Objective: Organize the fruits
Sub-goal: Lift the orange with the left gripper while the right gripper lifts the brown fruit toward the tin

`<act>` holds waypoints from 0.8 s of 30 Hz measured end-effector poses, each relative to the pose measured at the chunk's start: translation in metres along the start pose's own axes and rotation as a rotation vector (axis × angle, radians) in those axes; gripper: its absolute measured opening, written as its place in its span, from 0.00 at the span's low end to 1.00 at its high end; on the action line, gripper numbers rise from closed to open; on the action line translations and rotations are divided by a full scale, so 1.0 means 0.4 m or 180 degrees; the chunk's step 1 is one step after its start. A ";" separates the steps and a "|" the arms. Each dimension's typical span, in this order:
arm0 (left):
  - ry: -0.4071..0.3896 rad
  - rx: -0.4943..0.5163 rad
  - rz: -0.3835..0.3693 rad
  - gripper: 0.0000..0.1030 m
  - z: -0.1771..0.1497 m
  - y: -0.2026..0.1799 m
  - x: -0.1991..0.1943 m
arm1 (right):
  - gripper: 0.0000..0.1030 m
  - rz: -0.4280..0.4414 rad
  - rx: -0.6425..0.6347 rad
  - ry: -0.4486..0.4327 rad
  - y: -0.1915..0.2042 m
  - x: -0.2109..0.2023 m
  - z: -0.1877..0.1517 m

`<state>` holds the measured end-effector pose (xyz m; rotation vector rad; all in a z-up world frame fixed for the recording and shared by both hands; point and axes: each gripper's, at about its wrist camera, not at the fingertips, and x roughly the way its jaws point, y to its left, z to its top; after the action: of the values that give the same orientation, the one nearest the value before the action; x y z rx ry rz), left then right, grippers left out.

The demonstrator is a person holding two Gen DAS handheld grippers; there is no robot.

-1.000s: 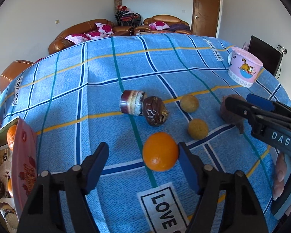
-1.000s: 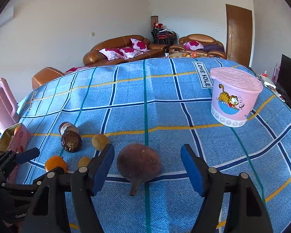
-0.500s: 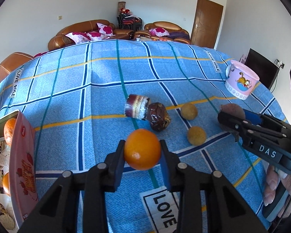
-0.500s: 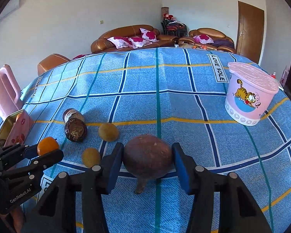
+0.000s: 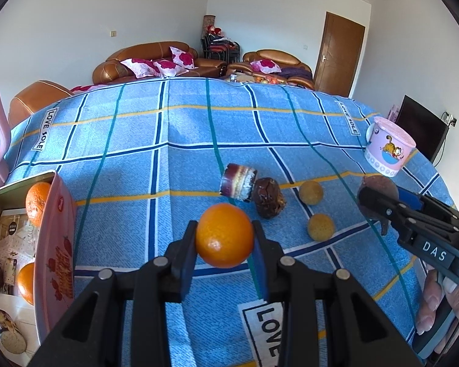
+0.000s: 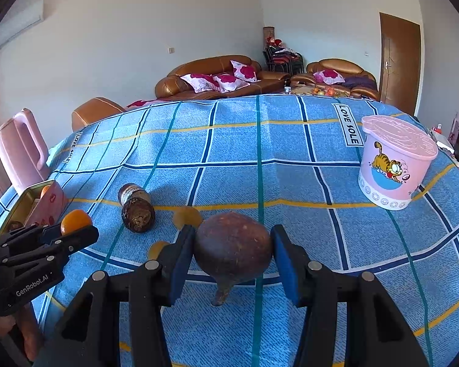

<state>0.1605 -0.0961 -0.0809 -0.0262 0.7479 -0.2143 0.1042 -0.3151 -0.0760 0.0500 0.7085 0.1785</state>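
My left gripper (image 5: 224, 227) is shut on an orange (image 5: 225, 238), held a little above the blue checked cloth (image 5: 168, 168). In the right wrist view the same gripper (image 6: 76, 229) shows at the lower left with the orange (image 6: 75, 218). My right gripper (image 6: 233, 234) is shut on a round brown fruit (image 6: 233, 250) with a short stem; both blue pads touch its sides. I cannot tell whether it is off the cloth. Two small yellow fruits (image 5: 311, 192) (image 5: 320, 227) lie between the grippers.
An open tin (image 5: 3, 189) with a pink lid (image 5: 56, 244) stands at the left edge and holds two oranges (image 5: 38, 202). A jar (image 5: 238, 182) lies on its side against a dark brown lump (image 5: 269, 202). A lidded pink tub (image 6: 394, 165) stands at the right, a pink jug (image 6: 21, 153) far left.
Both grippers stood open around their fruits a second ago and have closed on them. The orange has come up off the cloth with the left gripper.
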 end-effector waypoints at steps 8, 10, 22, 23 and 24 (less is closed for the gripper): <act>-0.0148 0.0054 0.0104 0.34 -0.003 -0.009 -0.023 | 0.51 0.0024 -0.0033 -0.0115 0.006 -0.015 -0.001; -0.0186 0.0056 0.0123 0.34 -0.004 -0.009 -0.028 | 0.51 0.0023 -0.0043 -0.0141 0.008 -0.018 0.000; -0.0367 0.0072 0.0219 0.34 -0.006 -0.011 -0.053 | 0.51 0.0073 -0.0093 -0.0328 0.013 -0.048 -0.007; -0.0378 0.0071 0.0221 0.34 -0.006 -0.011 -0.055 | 0.51 0.0085 -0.0096 -0.0340 0.014 -0.050 -0.007; -0.0389 0.0071 0.0224 0.34 -0.006 -0.011 -0.056 | 0.51 0.0093 -0.0100 -0.0353 0.014 -0.053 -0.008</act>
<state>0.1419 -0.0957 -0.0671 0.0083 0.6235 -0.1524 0.0855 -0.3133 -0.0643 0.0399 0.5943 0.2133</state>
